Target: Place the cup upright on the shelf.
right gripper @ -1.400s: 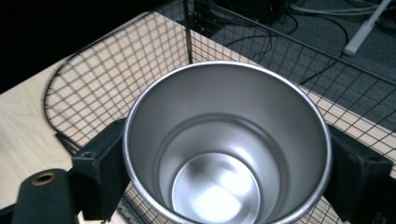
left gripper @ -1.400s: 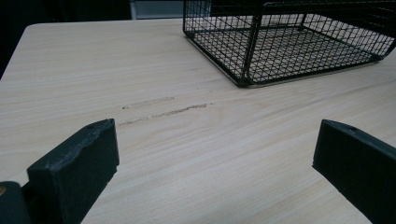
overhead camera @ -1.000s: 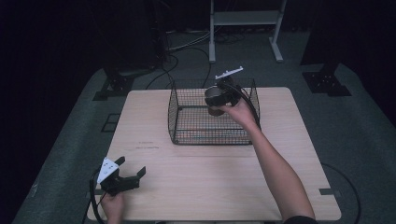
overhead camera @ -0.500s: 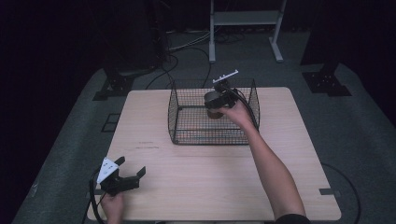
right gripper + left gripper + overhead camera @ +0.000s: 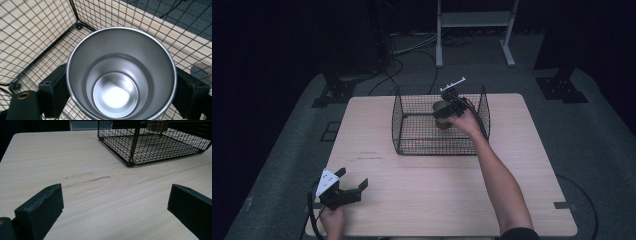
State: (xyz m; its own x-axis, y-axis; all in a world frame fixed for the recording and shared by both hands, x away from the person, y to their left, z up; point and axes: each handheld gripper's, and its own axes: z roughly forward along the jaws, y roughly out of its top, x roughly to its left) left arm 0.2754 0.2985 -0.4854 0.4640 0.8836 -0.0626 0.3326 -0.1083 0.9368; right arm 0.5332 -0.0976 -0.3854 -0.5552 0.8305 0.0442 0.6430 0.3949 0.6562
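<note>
While clamped on steel cup (image 5: 120, 75), right gripper (image 5: 446, 108) has shifted slightly toward far wall inside wire basket (image 5: 412, 145); likely mid-placement. Left gripper (image 5: 346, 189) spread wide, idle near table (image 5: 422, 200) edge.

A stainless steel cup (image 5: 120, 75) seen from straight above, its mouth open and its shiny inside empty. The right gripper (image 5: 120, 87) clamps it, one black finger (image 5: 53, 92) pressed against each side of the cup. Around and beneath the cup runs a black wire basket (image 5: 37, 37), with pale wooden worktop (image 5: 15, 25) below the mesh.
</note>
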